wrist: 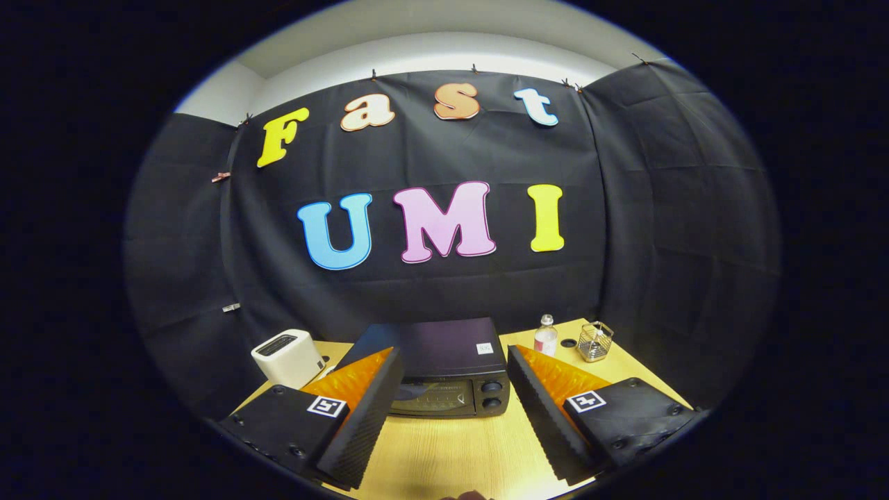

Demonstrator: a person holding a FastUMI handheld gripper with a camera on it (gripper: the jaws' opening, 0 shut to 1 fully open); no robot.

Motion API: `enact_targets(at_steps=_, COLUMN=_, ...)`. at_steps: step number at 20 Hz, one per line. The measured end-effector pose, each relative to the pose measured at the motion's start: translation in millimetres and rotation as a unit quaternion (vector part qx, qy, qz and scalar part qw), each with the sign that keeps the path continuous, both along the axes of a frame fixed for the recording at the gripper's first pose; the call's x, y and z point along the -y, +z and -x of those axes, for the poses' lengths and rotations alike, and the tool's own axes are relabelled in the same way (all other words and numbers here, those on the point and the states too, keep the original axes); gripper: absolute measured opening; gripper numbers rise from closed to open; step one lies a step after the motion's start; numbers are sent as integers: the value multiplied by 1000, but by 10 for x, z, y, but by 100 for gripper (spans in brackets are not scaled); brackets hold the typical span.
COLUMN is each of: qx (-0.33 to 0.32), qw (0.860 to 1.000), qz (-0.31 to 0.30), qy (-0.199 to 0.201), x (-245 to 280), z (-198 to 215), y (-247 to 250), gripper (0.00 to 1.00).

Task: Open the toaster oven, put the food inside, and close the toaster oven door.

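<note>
A dark toaster oven (444,371) stands on the wooden table (451,451), beyond my fingertips. Its glass door looks closed, with two knobs (492,394) at the right of its front. My gripper (455,357) hovers above the table, open wide, with nothing between the fingers. The left finger (361,423) covers the oven's left front corner. The right finger (549,417) stands just right of the oven. At the table's near edge a small brown thing (467,495) peeks in, too cut off to name.
A white toaster (287,356) sits left of the oven. A small clear bottle (546,337) and a wire basket (595,341) stand at the back right, near a dark hole in the tabletop (569,343). Black cloth walls close in the table on three sides.
</note>
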State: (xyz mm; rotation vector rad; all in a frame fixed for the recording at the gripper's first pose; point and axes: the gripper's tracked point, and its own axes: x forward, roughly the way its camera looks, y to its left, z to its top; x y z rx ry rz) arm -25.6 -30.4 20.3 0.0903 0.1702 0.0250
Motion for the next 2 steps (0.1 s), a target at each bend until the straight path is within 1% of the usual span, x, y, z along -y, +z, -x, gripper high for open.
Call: enact_targets(at_steps=2, qx=0, qw=1000, qz=5, qy=9, x=-62, z=-5, y=-1, gripper=99)
